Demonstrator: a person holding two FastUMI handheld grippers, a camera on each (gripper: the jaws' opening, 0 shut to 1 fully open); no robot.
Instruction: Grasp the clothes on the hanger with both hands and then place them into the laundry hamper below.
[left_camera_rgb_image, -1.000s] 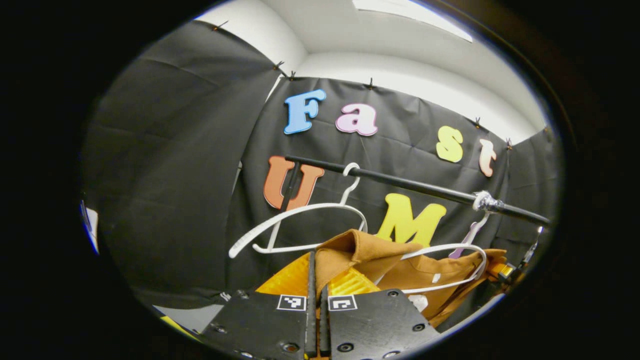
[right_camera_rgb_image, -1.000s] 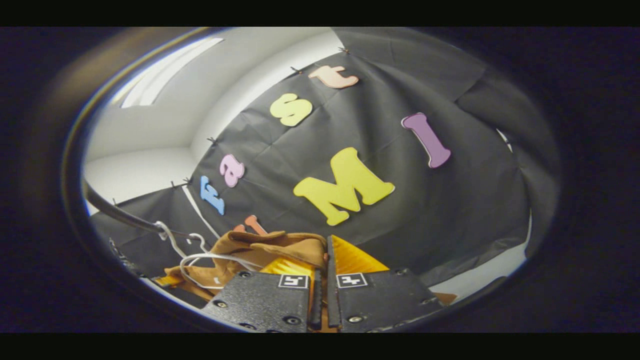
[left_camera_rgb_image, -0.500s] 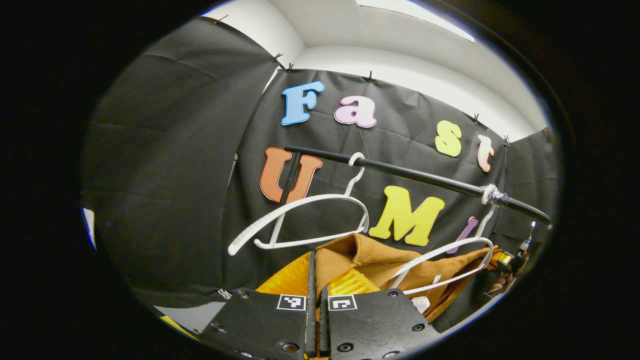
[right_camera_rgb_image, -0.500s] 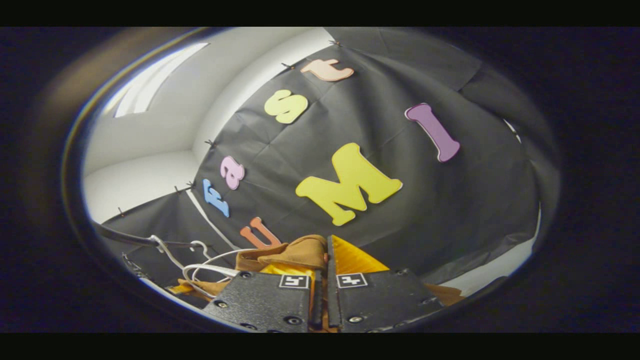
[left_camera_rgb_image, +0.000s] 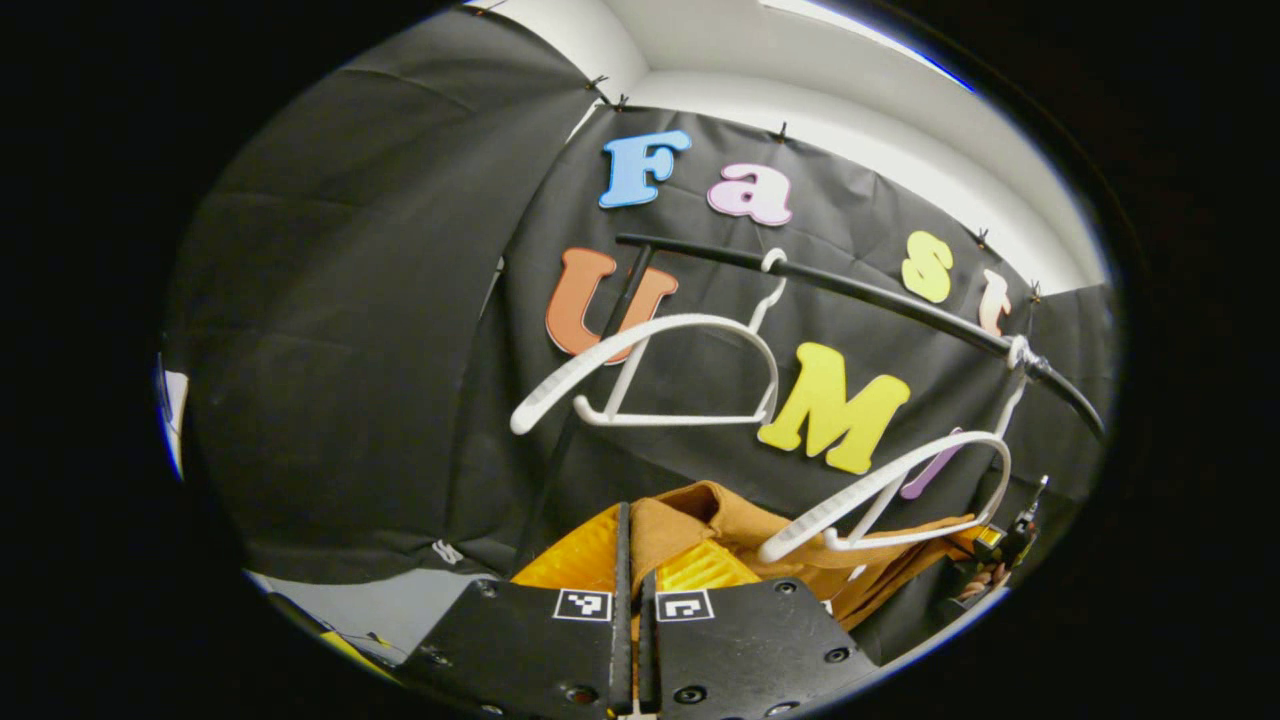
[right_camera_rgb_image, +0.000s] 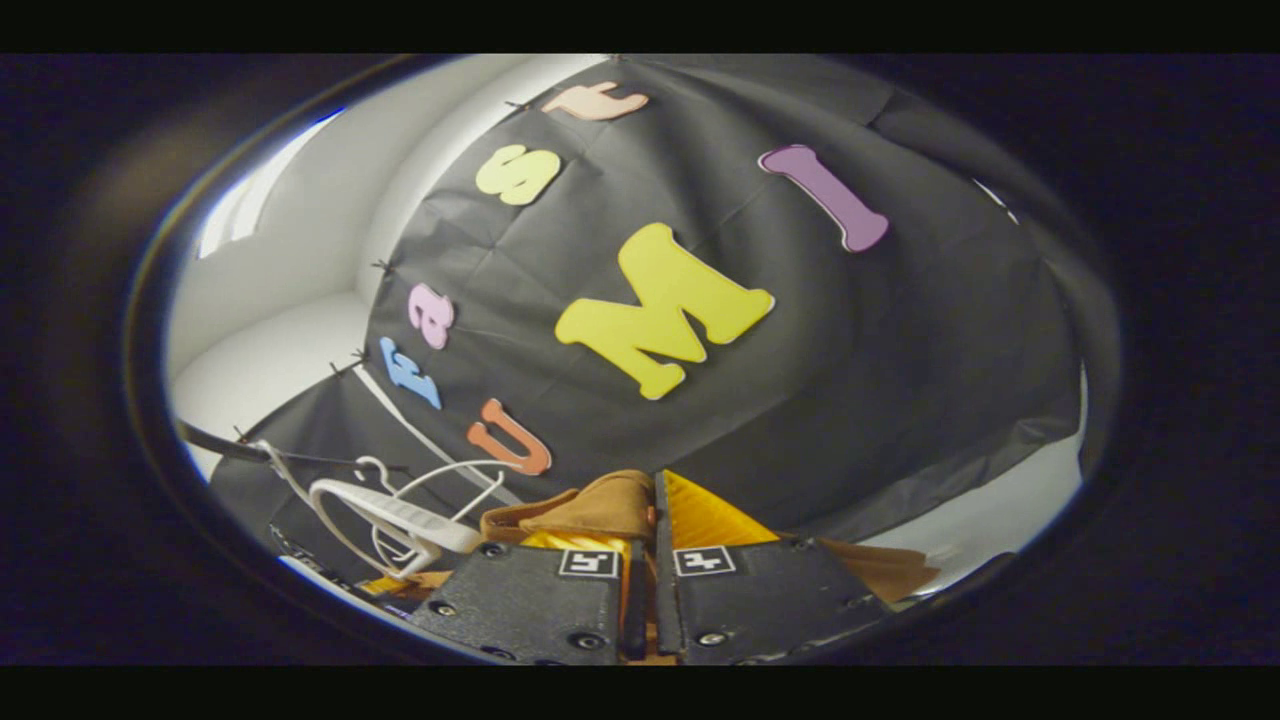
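The brown garment (left_camera_rgb_image: 740, 525), low in the frame centre, is clamped by the left gripper (left_camera_rgb_image: 630, 560) and the right gripper (right_camera_rgb_image: 645, 540). Since a second ago it has been drawn below the white hanger (left_camera_rgb_image: 890, 490), now bare; lowering toward the hamper is judged next.

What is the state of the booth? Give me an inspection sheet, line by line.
Surface: nothing seen.
Job's things: brown garment bunched below a white hanger; whether they touch is unclear.
Clutter: bare hanger hooked on the black rail.
Grippers: left claw shut on the garment; right claw shut on it too.
Cables: nothing seen.
Surroundings: black cloth wall, white ceiling.
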